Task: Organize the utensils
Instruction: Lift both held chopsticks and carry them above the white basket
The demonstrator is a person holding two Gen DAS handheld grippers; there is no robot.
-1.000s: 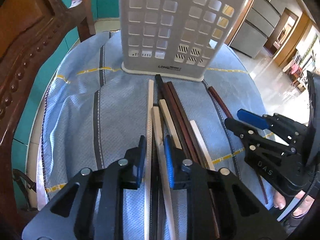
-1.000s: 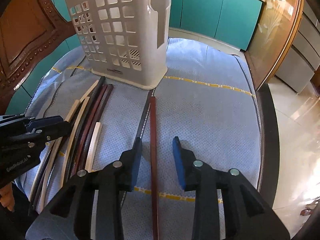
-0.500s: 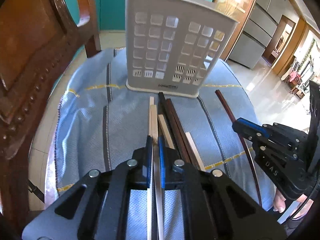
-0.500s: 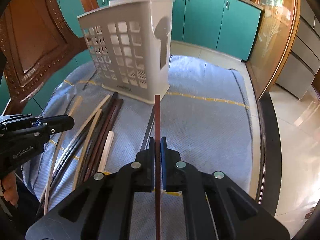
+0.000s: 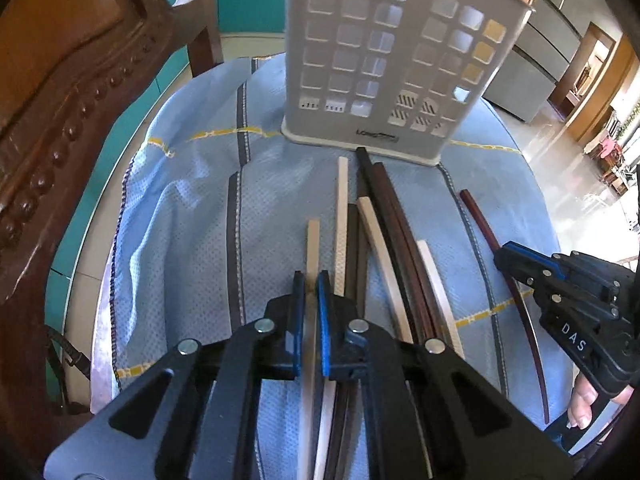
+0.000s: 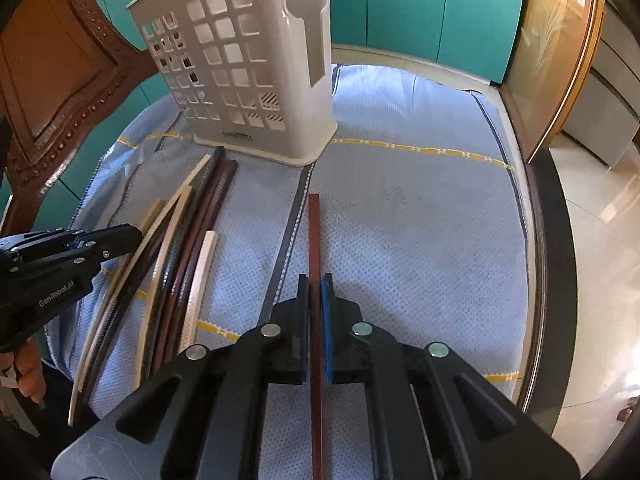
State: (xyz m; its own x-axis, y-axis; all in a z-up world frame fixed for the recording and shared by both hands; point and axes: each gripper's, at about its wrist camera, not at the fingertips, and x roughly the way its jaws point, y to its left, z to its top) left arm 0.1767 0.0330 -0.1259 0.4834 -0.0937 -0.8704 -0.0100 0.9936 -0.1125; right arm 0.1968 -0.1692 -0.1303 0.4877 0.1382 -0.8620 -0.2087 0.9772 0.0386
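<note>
Top of white utensil basket [image 5: 384, 60] cut off by left wrist frame, near ends of loose chopsticks [image 5: 400, 248] hidden under left tool [image 5: 311, 292], brand lettering on basket base too blurred to read, inside of basket [image 6: 240, 64] not visible, brown chopstick [image 6: 315, 248] tail lost behind right tool [image 6: 315, 292].

The cloth [image 6: 420, 220] over the table is pale blue with a fine dotted weave, crossed by dark grey stripes and thin yellow lines. The basket [image 6: 248, 68] at the far side is off-white, its walls a grid of square holes, with a spoon-shaped cut-out on one side. The loose chopsticks [image 5: 384, 240] are a mix of cream, dark brown, maroon and black. The left gripper [image 5: 312, 296] is black with blue pads and holds a cream chopstick [image 5: 313, 248]; the right gripper [image 6: 315, 292], black with blue pads too, holds a reddish-brown chopstick [image 6: 314, 236]. The far cabinets [image 6: 420, 8] are teal.
</note>
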